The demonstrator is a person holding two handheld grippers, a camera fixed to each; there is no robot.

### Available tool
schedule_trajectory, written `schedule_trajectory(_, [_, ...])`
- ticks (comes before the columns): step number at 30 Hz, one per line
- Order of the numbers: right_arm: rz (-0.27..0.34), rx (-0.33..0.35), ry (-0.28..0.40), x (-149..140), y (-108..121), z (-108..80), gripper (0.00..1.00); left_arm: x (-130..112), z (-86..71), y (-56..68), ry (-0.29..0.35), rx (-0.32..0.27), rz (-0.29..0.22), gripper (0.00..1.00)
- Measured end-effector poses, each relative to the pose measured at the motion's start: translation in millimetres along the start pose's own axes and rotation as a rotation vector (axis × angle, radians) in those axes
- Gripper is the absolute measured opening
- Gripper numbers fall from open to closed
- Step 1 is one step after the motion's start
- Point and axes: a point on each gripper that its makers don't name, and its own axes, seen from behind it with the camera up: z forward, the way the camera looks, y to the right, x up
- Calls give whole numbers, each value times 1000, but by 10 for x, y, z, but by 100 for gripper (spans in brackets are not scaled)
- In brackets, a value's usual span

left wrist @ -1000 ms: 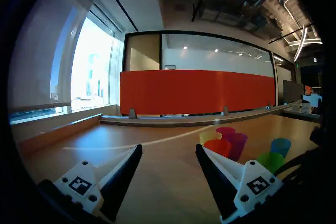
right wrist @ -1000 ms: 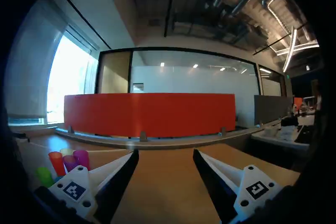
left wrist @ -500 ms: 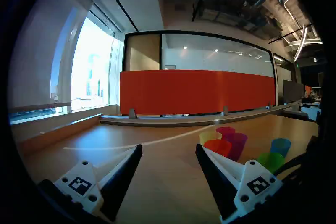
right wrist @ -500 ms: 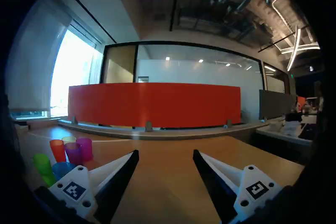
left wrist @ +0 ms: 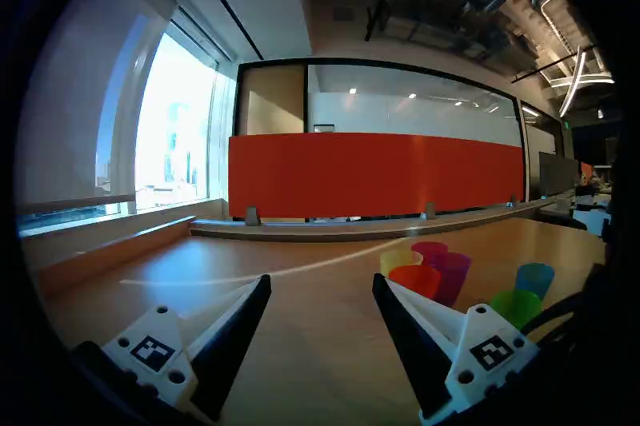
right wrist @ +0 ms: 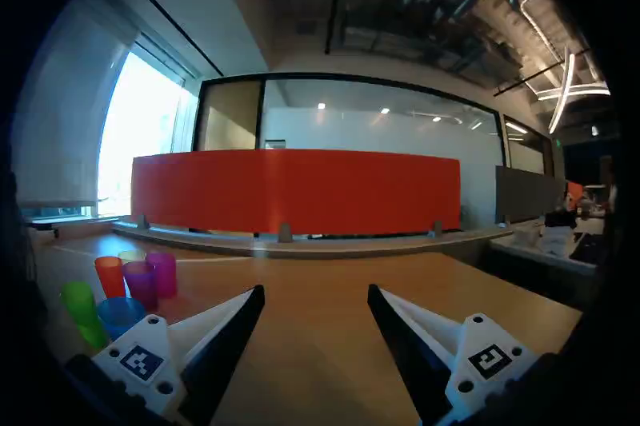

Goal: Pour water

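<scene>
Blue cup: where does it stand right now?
In the left gripper view, the blue cup stands at the right of the table, behind the green cup and right of the purple cup.

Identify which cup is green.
The green cup at the cluster's left edge in the right gripper view, beside the blue cup; no other is green.

The left gripper (left wrist: 320, 277) has two tapering, pointed jaws, black on the inner faces and white on the outer. Each widens into a white block carrying a square black-and-white marker (left wrist: 152, 352) ringed by small dark screw holes. The right gripper (right wrist: 314, 288) is built alike, with its tags at 7 and 5 o'clock. A thin dark cable (left wrist: 560, 308) curves at 4 o'clock in the left gripper view.
</scene>
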Motion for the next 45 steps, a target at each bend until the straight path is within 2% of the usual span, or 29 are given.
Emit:
schedule_trajectory(9, [17, 3, -16, -91, 27, 13, 100, 0, -2, 0, 0, 0, 0, 94])
schedule_trajectory(45, [17, 6, -20, -101, 24, 35, 100, -2, 9, 7, 0, 0, 0, 94])
